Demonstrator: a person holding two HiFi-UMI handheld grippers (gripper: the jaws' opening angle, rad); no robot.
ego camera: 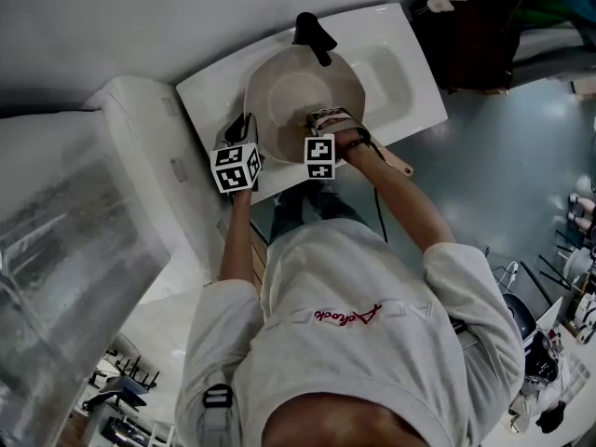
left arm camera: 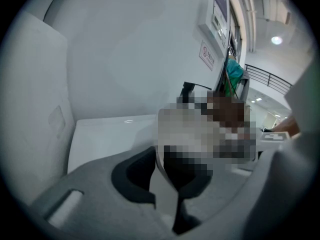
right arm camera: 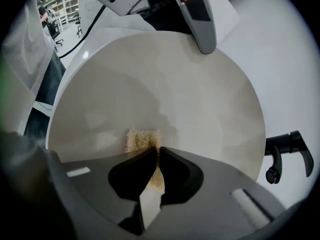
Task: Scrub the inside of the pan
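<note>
A cream pan (ego camera: 298, 96) lies in the white sink (ego camera: 396, 73). In the head view my left gripper (ego camera: 244, 130) is at the pan's left rim. In the left gripper view its jaws (left arm camera: 158, 156) are shut on the thin pale pan wall (left arm camera: 166, 199). My right gripper (right arm camera: 157, 151) reaches into the pan (right arm camera: 165, 84), shut on a yellowish scrub pad (right arm camera: 142, 140) that rests on the pan's inside near the front. In the head view the right gripper (ego camera: 323, 119) is over the pan's near right part. The left gripper's grey finger (right arm camera: 200, 21) shows on the far rim in the right gripper view.
A black tap (ego camera: 312, 33) stands behind the pan, and its lever (right arm camera: 285, 151) is at the right in the right gripper view. A white wall panel (ego camera: 140, 156) flanks the sink's left. A beige handle-like piece (ego camera: 398, 164) sticks out under my right forearm.
</note>
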